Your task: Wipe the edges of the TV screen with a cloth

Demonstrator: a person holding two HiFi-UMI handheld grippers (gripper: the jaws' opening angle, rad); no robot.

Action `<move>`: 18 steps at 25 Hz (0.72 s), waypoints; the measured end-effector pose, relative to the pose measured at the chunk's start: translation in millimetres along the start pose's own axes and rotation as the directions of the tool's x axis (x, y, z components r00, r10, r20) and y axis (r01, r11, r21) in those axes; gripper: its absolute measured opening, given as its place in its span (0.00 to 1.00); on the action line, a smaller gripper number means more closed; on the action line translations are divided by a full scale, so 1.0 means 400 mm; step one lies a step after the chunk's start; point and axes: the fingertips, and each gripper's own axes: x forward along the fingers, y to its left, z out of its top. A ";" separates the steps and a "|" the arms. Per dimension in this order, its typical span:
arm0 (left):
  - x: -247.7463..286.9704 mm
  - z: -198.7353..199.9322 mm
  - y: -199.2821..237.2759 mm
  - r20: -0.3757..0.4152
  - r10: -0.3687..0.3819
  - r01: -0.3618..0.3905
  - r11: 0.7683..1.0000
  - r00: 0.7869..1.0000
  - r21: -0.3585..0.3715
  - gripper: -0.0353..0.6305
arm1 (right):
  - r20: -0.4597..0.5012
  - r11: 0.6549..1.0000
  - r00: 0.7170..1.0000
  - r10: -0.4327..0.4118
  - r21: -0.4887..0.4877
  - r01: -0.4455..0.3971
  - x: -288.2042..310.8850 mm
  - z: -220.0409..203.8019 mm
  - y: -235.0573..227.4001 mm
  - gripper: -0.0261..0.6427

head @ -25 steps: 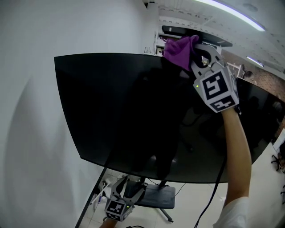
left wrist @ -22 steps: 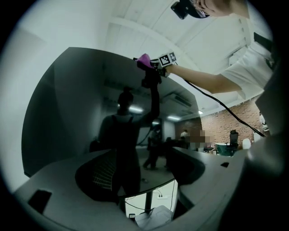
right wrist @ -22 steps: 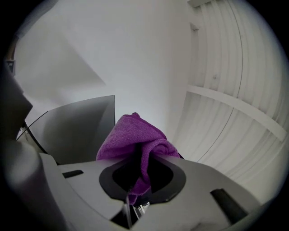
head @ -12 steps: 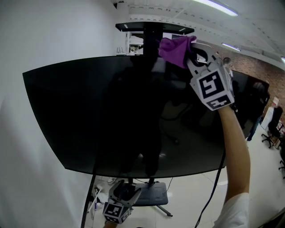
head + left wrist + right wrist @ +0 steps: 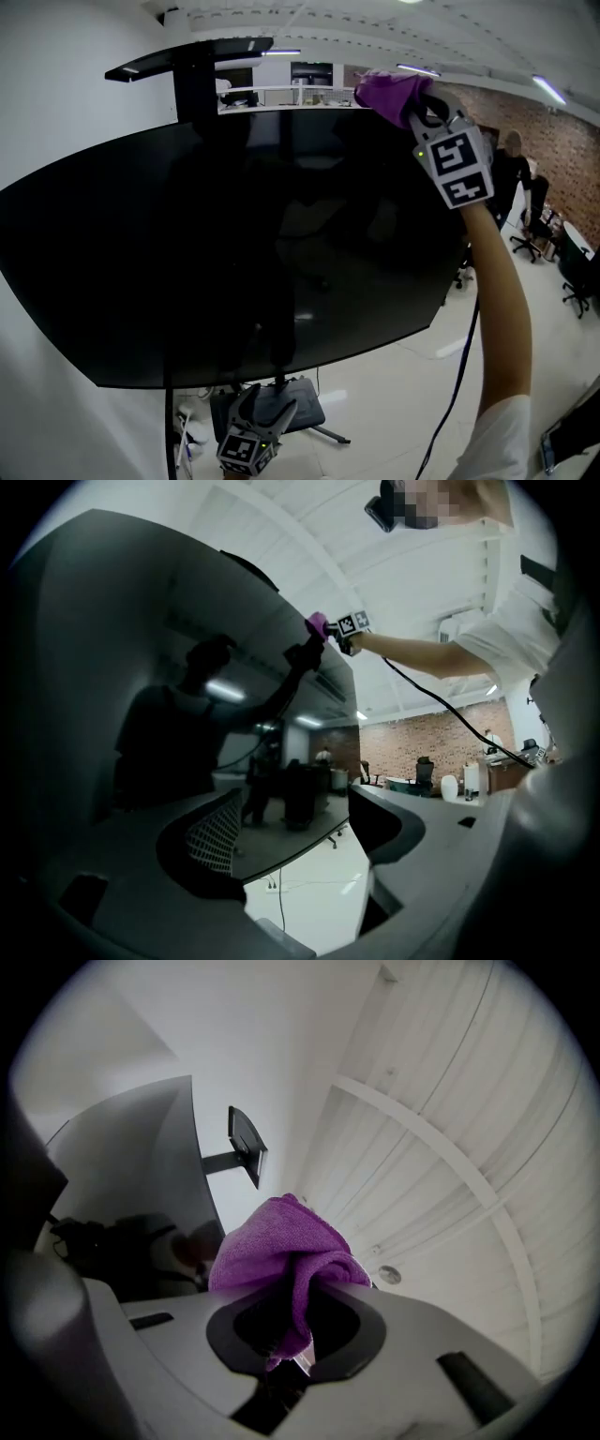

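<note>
Head view, TV screen (image 5: 234, 253): large, black, switched off, filled most of the frame; mounted on a dark stand.
Head view, cloth (image 5: 389, 94): purple, bunched up, sat at the TV screen's top edge towards its right corner.
Head view, right tongs (image 5: 419, 101): raised high on an outstretched arm (image 5: 502, 309), marker cube (image 5: 457, 169) faced the camera, tips buried in the cloth.
Head view, left tongs (image 5: 270, 398): low at the bottom of the frame, under the TV screen's lower edge, in front of the stand base (image 5: 305, 412), well apart from the cloth.
Head view, background: brick wall (image 5: 562, 122) and office chairs (image 5: 525, 239) at right.
Left gripper view, tongs state: released, the two jaws stood apart, only the pale floor (image 5: 319, 892) showed between them.
Left gripper view, scene: TV screen at left, dark and reflective, a silhouette mirrored in it; the cloth was small and far up at the screen's upper edge, right tongs just beside it on the arm.
Right gripper view, tongs state: clenched on the cloth, a purple fold ran down between the jaws and the rest bulged out above them.
Right gripper view, scene: TV screen at left, just beside the cloth; small black shelf (image 5: 246, 1146) on a bracket above it; white ribbed ceiling (image 5: 450, 1147) at right.
</note>
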 end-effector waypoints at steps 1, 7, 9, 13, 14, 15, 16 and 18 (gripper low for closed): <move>0.020 -0.003 -0.020 -0.005 -0.018 0.018 1.000 1.000 0.000 0.56 | -0.029 1.000 1.000 -0.013 0.002 0.013 -0.008 -0.044 -0.030 0.12; 0.106 0.076 -0.144 -0.017 -0.081 0.081 0.996 0.997 -0.035 0.56 | -0.183 0.996 0.979 -0.087 -0.051 0.079 -0.061 -0.277 -0.186 0.12; 0.131 0.075 -0.155 -0.018 -0.081 0.080 0.996 0.997 -0.043 0.56 | -0.228 0.992 0.966 -0.121 -0.071 0.107 -0.076 -0.349 -0.237 0.12; 0.170 0.051 -0.175 -0.041 -0.075 0.073 0.996 0.996 -0.057 0.56 | -0.304 0.987 0.943 -0.132 0.052 0.155 -0.091 -0.489 -0.317 0.11; 0.181 0.046 -0.184 -0.044 -0.074 0.071 0.996 0.996 -0.062 0.56 | -0.319 0.984 0.940 -0.121 0.087 0.156 -0.091 -0.514 -0.333 0.11; 0.192 0.042 -0.193 -0.046 -0.072 0.069 0.995 0.996 -0.067 0.56 | -0.334 0.981 0.936 -0.114 0.109 0.158 -0.092 -0.536 -0.350 0.11; 0.203 0.039 -0.203 -0.046 -0.071 0.068 0.995 0.996 -0.070 0.56 | -0.349 0.979 0.930 -0.114 0.118 0.165 -0.095 -0.557 -0.367 0.11; 0.223 0.036 -0.222 -0.046 -0.075 0.072 0.995 0.996 -0.074 0.56 | -0.367 0.975 0.920 -0.138 0.112 0.191 -0.108 -0.596 -0.397 0.11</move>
